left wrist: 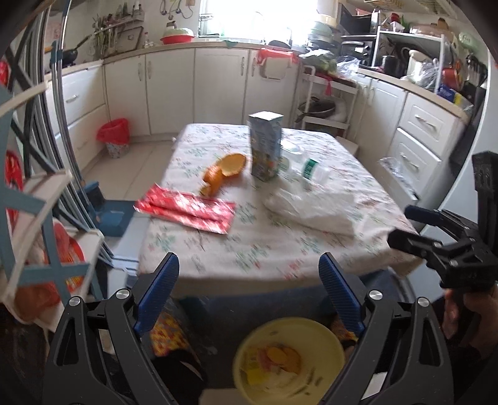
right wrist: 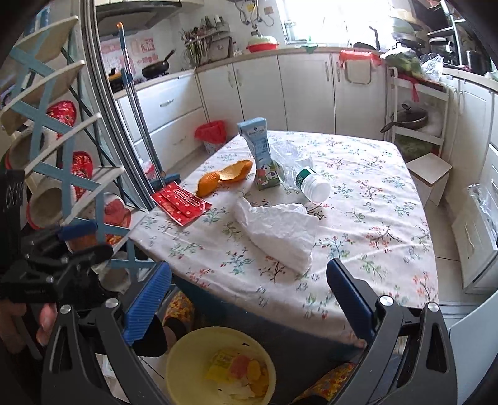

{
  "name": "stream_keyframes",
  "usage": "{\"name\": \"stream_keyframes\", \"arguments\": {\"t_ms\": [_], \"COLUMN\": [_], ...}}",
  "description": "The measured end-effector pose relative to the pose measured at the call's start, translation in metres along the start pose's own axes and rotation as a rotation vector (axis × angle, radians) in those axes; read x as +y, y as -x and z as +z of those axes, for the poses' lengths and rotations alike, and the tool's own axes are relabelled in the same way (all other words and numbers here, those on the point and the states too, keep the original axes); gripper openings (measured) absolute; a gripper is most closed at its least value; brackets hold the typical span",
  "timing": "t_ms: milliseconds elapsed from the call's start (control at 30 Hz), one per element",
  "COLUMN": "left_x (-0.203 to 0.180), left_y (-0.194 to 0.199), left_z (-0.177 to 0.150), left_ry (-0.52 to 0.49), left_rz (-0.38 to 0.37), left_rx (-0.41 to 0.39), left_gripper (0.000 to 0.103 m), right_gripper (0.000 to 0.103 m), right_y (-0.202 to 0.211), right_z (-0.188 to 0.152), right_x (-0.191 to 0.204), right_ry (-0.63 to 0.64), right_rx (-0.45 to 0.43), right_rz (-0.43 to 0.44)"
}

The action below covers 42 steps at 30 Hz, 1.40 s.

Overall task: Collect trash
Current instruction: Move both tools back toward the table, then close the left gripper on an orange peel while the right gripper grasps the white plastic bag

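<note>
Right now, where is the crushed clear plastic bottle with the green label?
The crushed clear plastic bottle lies on its side on the floral tablecloth, just right of the upright blue milk carton and behind the crumpled white tissue.

I see home kitchen: white cabinets (right wrist: 255, 90) under counter, frying pan (right wrist: 157, 67) on stove, floral tablecloth on table (right wrist: 373, 199), window above sink.

Daylight enters through the window (left wrist: 258, 18) behind the counter, blown out to white glare in both views; the table (right wrist: 358, 199) below it is evenly lit, shadows faint; left wrist view is motion-blurred, right wrist view sharper; fisheye bends edges, with dark vignetted corners.
</note>
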<state>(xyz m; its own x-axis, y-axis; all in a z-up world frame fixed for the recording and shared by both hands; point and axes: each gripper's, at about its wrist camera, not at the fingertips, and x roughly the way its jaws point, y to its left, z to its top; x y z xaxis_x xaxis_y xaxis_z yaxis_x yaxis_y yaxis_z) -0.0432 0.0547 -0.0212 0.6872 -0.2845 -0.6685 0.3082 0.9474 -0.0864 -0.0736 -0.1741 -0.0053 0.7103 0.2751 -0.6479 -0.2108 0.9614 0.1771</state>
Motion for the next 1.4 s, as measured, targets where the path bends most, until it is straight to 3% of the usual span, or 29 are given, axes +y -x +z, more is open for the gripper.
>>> {"name": "stream_keyframes", "arguments": {"t_ms": [233,600,867,1100,1233,1333,1400], "left_x": [0.017,0.022,0.039,0.036,0.045,0.053,0.056], "left_y": [-0.042,-0.117,-0.159,-0.187,-0.202,-0.209,-0.214], "left_z": [0.041,0.084,0.106,0.111,0.113,0.113,0.113], "left_ry": [0.024,0.026,0.058,-0.007,0.016,0.034,0.042], "left_rz": [-0.004,-0.016,0.038,0.109,0.131,0.132,0.119], "left_rx": [0.031,0.134,0.167,0.21,0.243,0.259,0.274], "left_gripper": [0.087,0.087,0.087,0.087,0.087,0.087,0.085], "right_gripper": [0.096,0.096,0.095,0.067,0.058,0.045,0.03], "right_y": [-0.031,-0.093,-0.116,-0.134,-0.138,-0.137,-0.136], "right_z": [0.014,0.039,0.038,0.038,0.041,0.044,0.046], "right_x": [-0.011,0.002,-0.001,-0.017,-0.027,-0.031,-0.035], "right_ry": [-0.03,0.099,0.144,0.107,0.074,0.063,0.053], "right_rx": [0.048,0.143,0.19,0.247,0.259,0.257,0.258], "right_rz": [0.007,0.005,-0.023,-0.009,0.01,0.009,0.018]}}
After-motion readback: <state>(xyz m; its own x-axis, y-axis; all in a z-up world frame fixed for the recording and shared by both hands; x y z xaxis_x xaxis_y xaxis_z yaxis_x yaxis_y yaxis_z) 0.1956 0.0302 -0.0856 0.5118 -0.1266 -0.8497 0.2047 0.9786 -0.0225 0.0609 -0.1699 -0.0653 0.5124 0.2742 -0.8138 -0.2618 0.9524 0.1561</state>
